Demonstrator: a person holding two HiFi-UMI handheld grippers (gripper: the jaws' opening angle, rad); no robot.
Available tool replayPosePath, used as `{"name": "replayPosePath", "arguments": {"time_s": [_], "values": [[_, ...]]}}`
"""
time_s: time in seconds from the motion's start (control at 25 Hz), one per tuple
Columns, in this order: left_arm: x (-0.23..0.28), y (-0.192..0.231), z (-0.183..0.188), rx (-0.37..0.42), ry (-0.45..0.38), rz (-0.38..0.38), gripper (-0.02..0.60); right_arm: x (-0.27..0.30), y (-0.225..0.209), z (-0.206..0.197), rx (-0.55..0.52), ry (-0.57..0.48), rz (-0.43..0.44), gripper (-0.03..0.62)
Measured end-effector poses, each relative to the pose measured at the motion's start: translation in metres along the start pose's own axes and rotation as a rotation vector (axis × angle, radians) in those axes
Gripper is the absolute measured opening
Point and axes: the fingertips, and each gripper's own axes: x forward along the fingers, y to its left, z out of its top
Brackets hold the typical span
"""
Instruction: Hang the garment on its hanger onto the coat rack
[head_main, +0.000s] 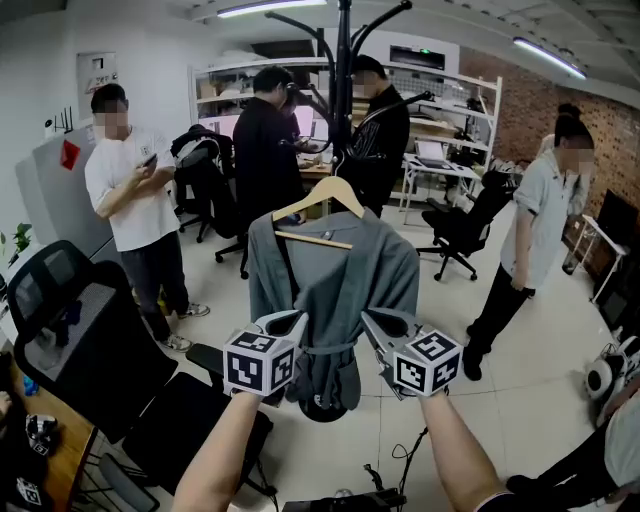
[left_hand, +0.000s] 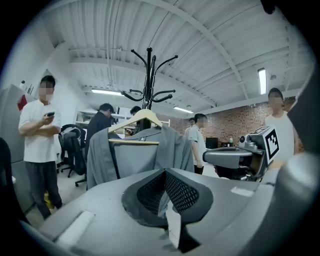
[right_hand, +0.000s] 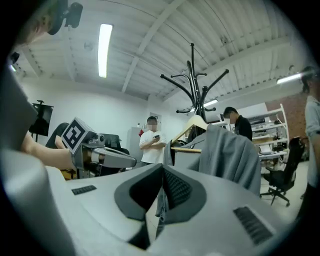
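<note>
A grey garment (head_main: 335, 270) hangs from a wooden hanger (head_main: 320, 195) right in front of the black coat rack (head_main: 343, 80). The hanger's hook is lost against the rack's pole. My left gripper (head_main: 285, 323) is shut on a fold of the garment's lower left front. My right gripper (head_main: 383, 325) is shut on the lower right front. In the left gripper view a strip of grey cloth sits pinched between the pads (left_hand: 182, 192), with the garment (left_hand: 135, 155) and rack (left_hand: 149, 80) beyond. The right gripper view also shows cloth between the pads (right_hand: 175, 189), and the garment (right_hand: 230, 150).
Several people stand around the rack: one in a white shirt (head_main: 135, 190) at left, two in black (head_main: 265, 150) behind it, one (head_main: 540, 230) at right. Black office chairs (head_main: 90, 340) stand close at my left and at right (head_main: 465, 225). Desks and shelves line the back.
</note>
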Motion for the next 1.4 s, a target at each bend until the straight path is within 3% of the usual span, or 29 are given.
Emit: {"name": "replayPosePath", "arguments": {"time_s": [0.36, 0.68, 1.4], "values": [[-0.006, -0.029, -0.028, -0.033, 0.017, -0.025, 0.002, -0.011, 0.041, -0.032, 0.113, 0.014, 0.054, 0.002], [-0.015, -0.034, -0.022, -0.042, -0.015, -0.024, 0.002, -0.012, 0.046, -0.020, 0.105, 0.001, 0.092, 0.000], [-0.016, -0.038, -0.012, -0.027, -0.048, -0.034, 0.002, -0.015, 0.039, -0.017, 0.109, -0.001, 0.076, 0.000]]}}
